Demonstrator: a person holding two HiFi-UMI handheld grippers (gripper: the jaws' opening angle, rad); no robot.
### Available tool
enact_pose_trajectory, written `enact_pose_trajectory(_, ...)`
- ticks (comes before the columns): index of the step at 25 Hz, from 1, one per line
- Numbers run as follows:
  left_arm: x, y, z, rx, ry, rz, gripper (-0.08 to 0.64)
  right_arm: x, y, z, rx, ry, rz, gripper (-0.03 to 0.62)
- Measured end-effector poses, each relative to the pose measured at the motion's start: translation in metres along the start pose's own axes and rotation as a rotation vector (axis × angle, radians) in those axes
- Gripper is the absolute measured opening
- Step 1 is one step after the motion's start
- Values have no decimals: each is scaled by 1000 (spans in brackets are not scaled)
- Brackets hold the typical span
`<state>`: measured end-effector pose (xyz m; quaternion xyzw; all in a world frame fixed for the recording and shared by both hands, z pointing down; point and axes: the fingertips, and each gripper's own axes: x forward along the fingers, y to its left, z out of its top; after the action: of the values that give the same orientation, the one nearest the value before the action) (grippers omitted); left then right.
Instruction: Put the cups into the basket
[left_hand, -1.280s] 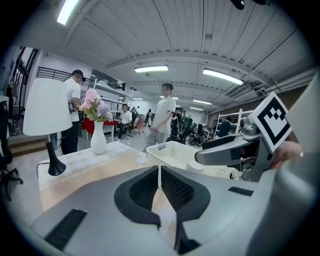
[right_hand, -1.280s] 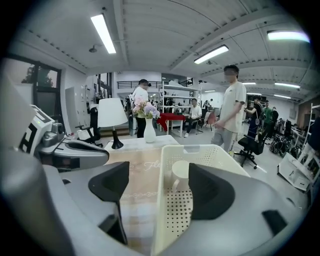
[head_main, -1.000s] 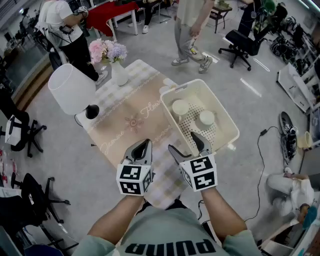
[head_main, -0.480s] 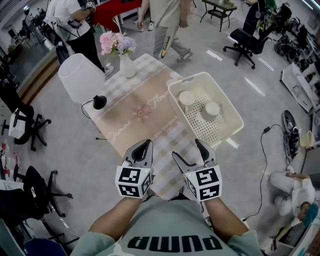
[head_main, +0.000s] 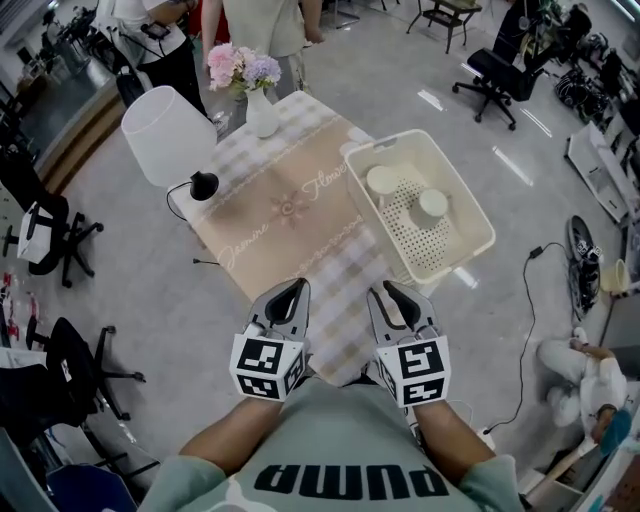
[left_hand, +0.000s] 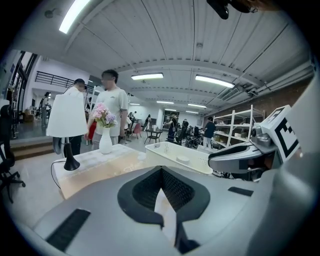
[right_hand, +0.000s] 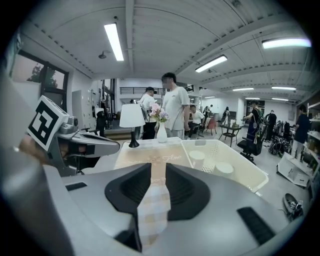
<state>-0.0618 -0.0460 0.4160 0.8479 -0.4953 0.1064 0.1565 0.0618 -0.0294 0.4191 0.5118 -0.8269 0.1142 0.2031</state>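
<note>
Right gripper (head_main: 392, 293): empty, jaws just closed down to a narrow slot with nothing between them; left gripper (head_main: 293, 290): empty, tips meeting; both sit at the near edge of the table (head_main: 290, 210). Cups, two (head_main: 381, 181) (head_main: 432, 205): side by side inside the basket (head_main: 467, 187), well apart from both tools. Step judged: placing looks complete, as no cup is visible outside the basket; the next move likely calls only for keeping clear.

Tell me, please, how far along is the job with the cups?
Done: a cup and a second cup sit in the basket; the table shows no other cup. In hand: nothing; the fingers of the right gripper have just been closing on nothing, the left gripper is empty. Left: seemingly nothing.
</note>
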Motion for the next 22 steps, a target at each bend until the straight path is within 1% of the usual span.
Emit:
enact_pose_trajectory(2, -2, 1, -4, 3, 3, -1, 5, 0, 3, -2, -1, -5, -2, 58)
enact_pose_trajectory(6, -4, 1, -12, 4, 17, -6, 5, 1, 9, -7, -6, 0, 10, 24)
enact_pose_trajectory(10, -3, -2, -22, -4, 40, -28, 5, 6, 16, -14, -12, 16, 23, 17)
enact_pose_trajectory(14, -2, -4, -25, 3, 44, -38, 5, 10, 24, -21, -15, 35, 42, 17)
enact_pose_trajectory(22, -1, -2, -27, -9, 47, -36, 5, 15, 32, -25, -16, 49, 66, 17)
